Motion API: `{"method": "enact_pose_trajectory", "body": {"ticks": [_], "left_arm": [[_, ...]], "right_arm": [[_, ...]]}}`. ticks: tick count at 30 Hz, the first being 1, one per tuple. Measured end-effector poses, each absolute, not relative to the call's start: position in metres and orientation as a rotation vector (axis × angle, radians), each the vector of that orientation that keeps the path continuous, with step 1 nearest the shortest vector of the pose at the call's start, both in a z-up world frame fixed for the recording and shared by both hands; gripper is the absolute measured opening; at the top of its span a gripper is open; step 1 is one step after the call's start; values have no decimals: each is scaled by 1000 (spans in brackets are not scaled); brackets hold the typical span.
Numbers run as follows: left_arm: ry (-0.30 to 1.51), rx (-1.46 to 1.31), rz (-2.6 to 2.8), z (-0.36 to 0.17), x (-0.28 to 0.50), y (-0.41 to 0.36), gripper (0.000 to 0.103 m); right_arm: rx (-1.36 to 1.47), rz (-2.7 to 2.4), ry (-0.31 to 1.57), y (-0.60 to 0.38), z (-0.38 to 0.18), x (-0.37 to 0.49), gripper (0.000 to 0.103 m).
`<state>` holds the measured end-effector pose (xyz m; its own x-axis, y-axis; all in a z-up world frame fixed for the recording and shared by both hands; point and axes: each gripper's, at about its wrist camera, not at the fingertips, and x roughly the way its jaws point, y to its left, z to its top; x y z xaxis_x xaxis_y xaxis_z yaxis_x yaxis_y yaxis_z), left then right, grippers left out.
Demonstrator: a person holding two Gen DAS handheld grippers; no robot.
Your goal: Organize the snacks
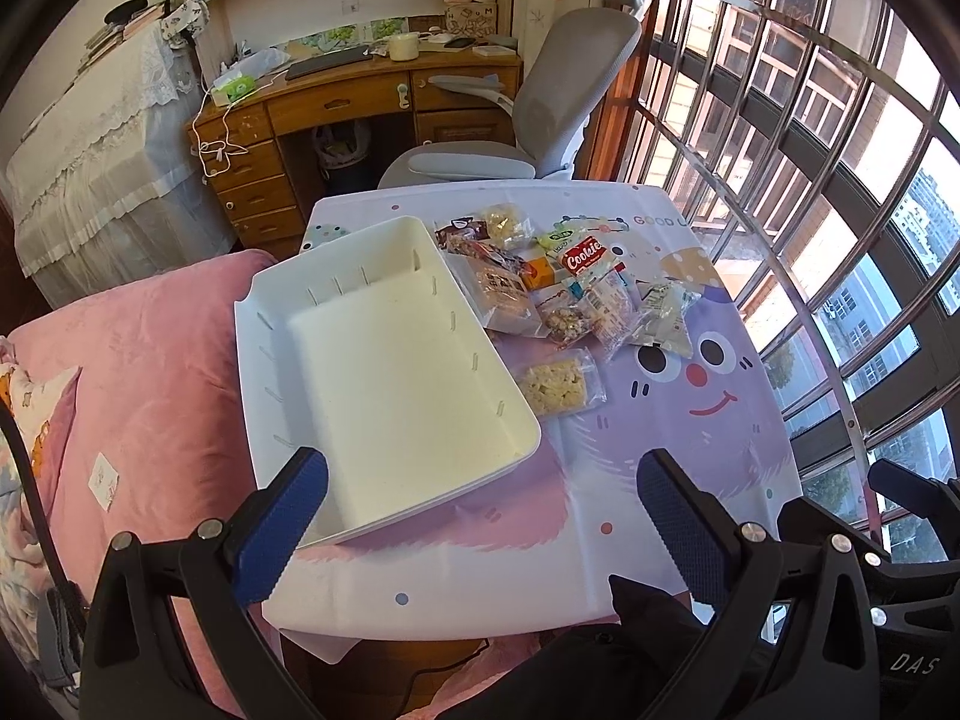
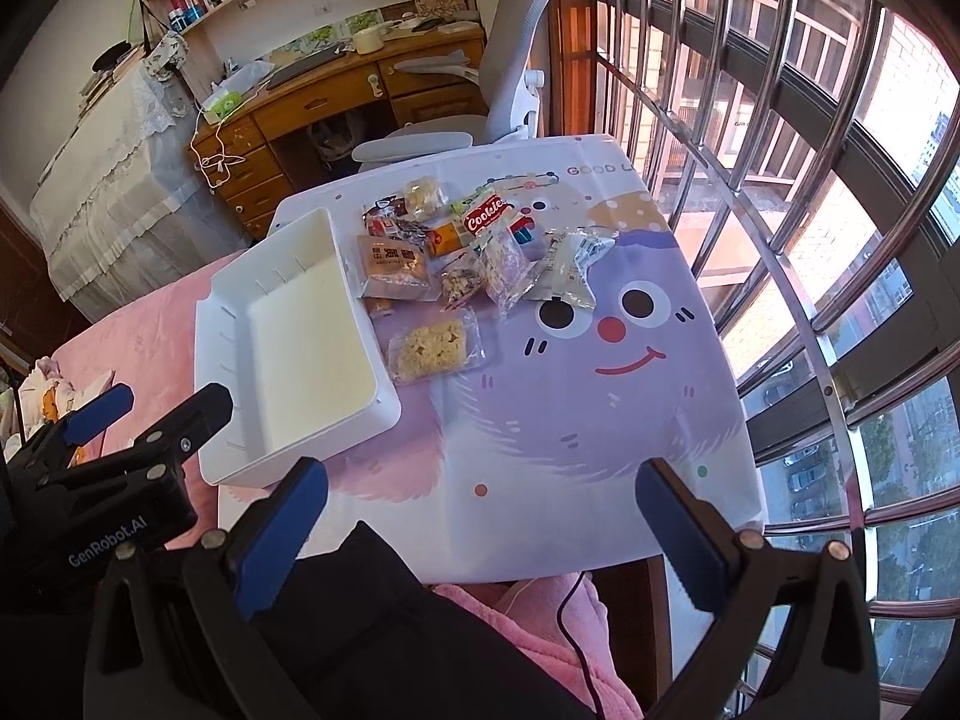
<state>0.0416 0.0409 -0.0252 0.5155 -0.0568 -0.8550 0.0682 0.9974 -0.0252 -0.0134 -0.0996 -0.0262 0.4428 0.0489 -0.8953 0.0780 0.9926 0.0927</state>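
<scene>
An empty white bin (image 1: 390, 372) (image 2: 294, 348) sits on the left of the small table (image 1: 690, 480) (image 2: 570, 420). To its right lies a heap of wrapped snacks (image 1: 558, 282) (image 2: 474, 246), among them a red Cookie pack (image 1: 583, 256) (image 2: 487, 217). One clear pack with a yellow crispy bar (image 1: 555, 387) (image 2: 433, 347) lies apart, nearest me. My left gripper (image 1: 483, 501) hovers open over the bin's near corner, holding nothing. Over the table's near edge my right gripper (image 2: 483, 501) hangs open and empty. The left gripper (image 2: 144, 408) also shows at the left of the right wrist view.
A pink blanket (image 1: 150, 372) covers the bed left of the table. A grey office chair (image 1: 540, 108) and a wooden desk (image 1: 336, 102) stand behind the table. Barred windows (image 1: 810, 180) run along the right. A black cable (image 2: 570, 612) hangs by the table's near edge.
</scene>
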Motion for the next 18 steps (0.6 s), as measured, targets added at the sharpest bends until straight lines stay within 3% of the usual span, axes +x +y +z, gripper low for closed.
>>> {"method": "enact_pose_trajectory", "body": {"ticks": [18], "left_arm": [[1030,-25,-9,-22,55,-9,103]], "right_arm": [[153,64,1132,-152,-27,14,103]]}}
